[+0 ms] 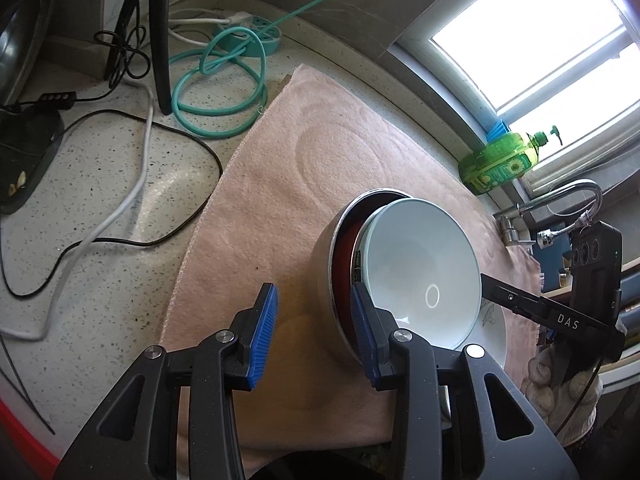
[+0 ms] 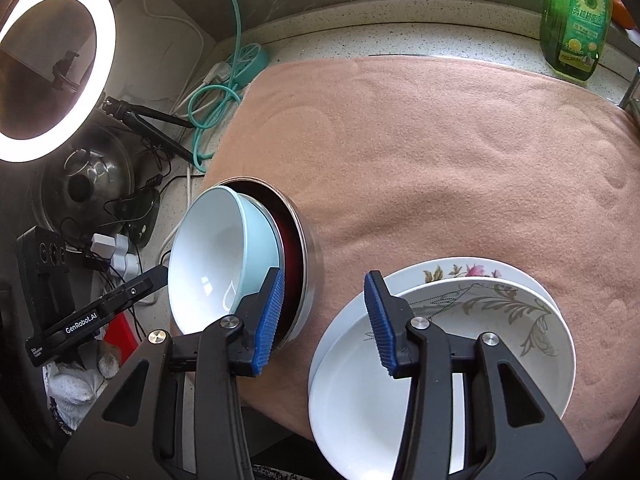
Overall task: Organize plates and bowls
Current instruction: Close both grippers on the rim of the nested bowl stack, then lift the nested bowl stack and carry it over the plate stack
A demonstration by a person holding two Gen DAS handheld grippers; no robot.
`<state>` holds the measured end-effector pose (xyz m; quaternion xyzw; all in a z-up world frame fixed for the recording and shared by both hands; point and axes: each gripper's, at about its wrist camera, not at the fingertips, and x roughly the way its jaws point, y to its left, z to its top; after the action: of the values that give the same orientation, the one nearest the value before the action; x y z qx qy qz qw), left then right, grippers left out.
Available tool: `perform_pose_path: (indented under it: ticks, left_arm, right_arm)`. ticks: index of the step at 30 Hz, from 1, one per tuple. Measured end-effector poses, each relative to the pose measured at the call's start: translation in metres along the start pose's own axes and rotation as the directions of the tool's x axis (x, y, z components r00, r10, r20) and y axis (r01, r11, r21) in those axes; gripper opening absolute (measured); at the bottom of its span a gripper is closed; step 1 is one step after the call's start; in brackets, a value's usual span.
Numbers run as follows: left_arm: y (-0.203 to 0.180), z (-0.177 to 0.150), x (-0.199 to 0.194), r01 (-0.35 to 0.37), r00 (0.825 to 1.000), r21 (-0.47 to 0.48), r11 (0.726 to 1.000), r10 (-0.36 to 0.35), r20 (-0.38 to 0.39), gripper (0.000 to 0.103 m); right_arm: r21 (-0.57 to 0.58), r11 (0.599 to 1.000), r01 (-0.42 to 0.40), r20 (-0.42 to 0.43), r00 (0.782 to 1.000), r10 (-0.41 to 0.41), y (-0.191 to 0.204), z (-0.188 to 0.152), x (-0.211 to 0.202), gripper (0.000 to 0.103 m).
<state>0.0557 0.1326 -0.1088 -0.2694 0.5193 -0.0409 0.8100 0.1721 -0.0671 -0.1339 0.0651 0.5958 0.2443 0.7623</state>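
A pale blue bowl (image 1: 420,264) sits nested in a red-lined steel bowl (image 1: 340,264) on a pink cloth (image 1: 300,152). My left gripper (image 1: 314,332) is open, low over the cloth, its right pad next to the steel bowl's rim. In the right wrist view the same blue bowl (image 2: 216,256) and steel bowl (image 2: 308,264) sit left of two stacked plates, a leaf-patterned one (image 2: 472,336) on a flowered one (image 2: 460,270). My right gripper (image 2: 326,320) is open, between the bowls and the plates.
Green hose (image 1: 224,80), cables and a power strip (image 1: 256,36) lie on the speckled counter left of the cloth. A green soap bottle (image 2: 576,20) stands by the window. A tap (image 1: 560,200) is at the right. A ring light (image 2: 56,64) and pot lid (image 2: 92,184) are at the left.
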Motion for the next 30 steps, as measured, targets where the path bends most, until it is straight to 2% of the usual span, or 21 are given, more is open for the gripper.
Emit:
perform_pose_path:
  ticks: [4,6,8,10,18,30]
  left_arm:
    - [0.002,0.002,0.005,0.014,1.0,-0.008,1.0,-0.014,-0.008,0.028]
    - [0.003,0.002,0.007,0.015,1.0,-0.013,1.0,-0.015,-0.012,0.026]
    - [0.004,0.002,0.01,0.021,1.0,-0.019,1.0,-0.022,-0.02,0.021]
    - [0.004,0.002,0.013,0.024,0.999,-0.019,1.0,-0.024,-0.025,0.02]
    - [-0.001,0.004,0.021,0.033,0.999,0.01,0.999,-0.032,-0.04,0.012]
    - [-0.006,0.007,0.023,0.0,0.999,0.036,0.999,0.002,-0.036,0.008]
  right_arm:
    - [0.007,1.0,-0.006,-0.014,1.0,0.006,0.001,0.001,0.007,0.036]
    - [0.008,1.0,-0.008,-0.021,1.0,0.008,0.002,0.002,0.01,0.028]
    - [0.011,1.0,-0.01,-0.03,0.999,0.011,0.001,0.002,0.014,0.026]
    - [0.026,0.999,-0.024,-0.04,0.999,0.025,-0.001,0.003,0.017,0.025]
    - [0.026,0.998,-0.06,-0.057,0.996,0.062,0.001,0.005,0.024,0.009]
    - [0.011,0.999,-0.04,-0.055,0.998,0.04,0.005,0.007,0.022,0.01]
